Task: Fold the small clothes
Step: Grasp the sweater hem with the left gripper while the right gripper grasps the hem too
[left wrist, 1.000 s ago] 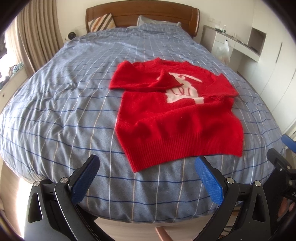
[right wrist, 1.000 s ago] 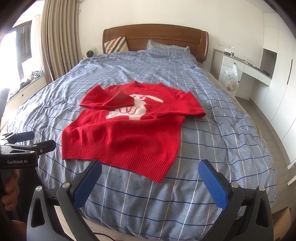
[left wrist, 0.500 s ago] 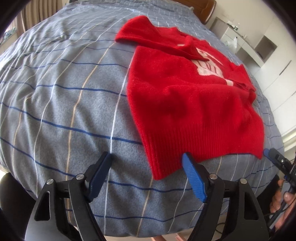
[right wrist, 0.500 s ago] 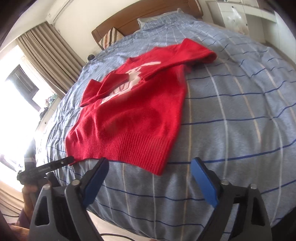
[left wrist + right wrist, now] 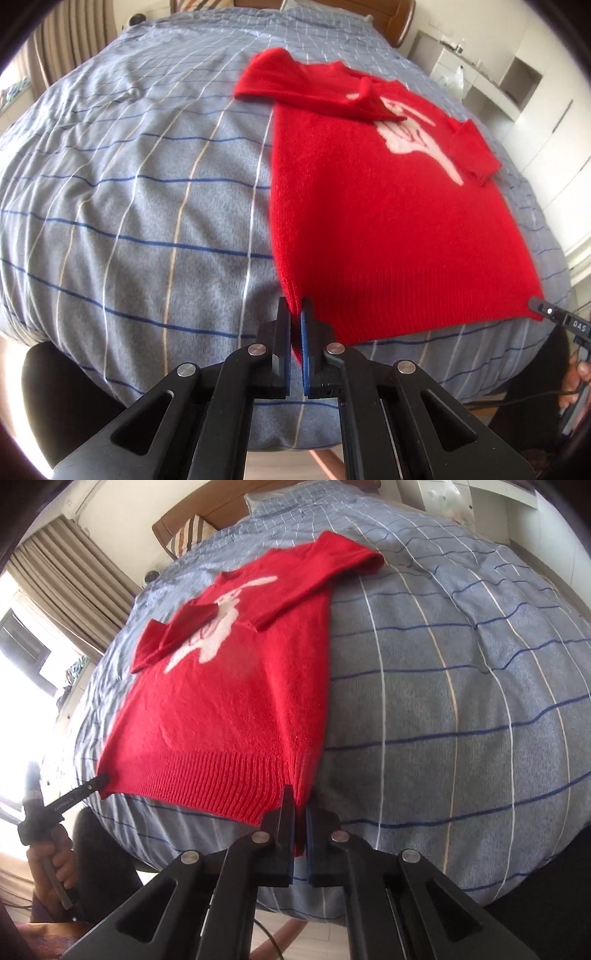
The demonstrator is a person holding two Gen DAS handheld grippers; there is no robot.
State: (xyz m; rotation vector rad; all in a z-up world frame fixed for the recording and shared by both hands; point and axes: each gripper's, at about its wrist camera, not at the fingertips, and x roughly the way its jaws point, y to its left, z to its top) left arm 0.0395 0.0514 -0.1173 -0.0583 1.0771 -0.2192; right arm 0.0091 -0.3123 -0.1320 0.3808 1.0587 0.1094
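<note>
The red sweater [image 5: 388,221] is soft, fuzzy knitted wool, with ribbed rows along its bottom edge and a white woolly picture [image 5: 413,144] on the front. The blue checked bed cover [image 5: 129,206] is matt cloth, a bit wrinkled. The left tool [image 5: 294,314] is matt black plastic with shiny metal pins and blue rubbery pads. The headboard [image 5: 166,528] is smooth brown wood

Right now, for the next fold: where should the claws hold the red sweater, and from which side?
At the two corners of the ribbed hem, from the foot of the bed. The red sweater lies flat on the bed, sleeves already folded in, hem nearest. The left claw and right claw have just closed on one hem corner each, so the hem can probably be lifted toward the collar.
</note>
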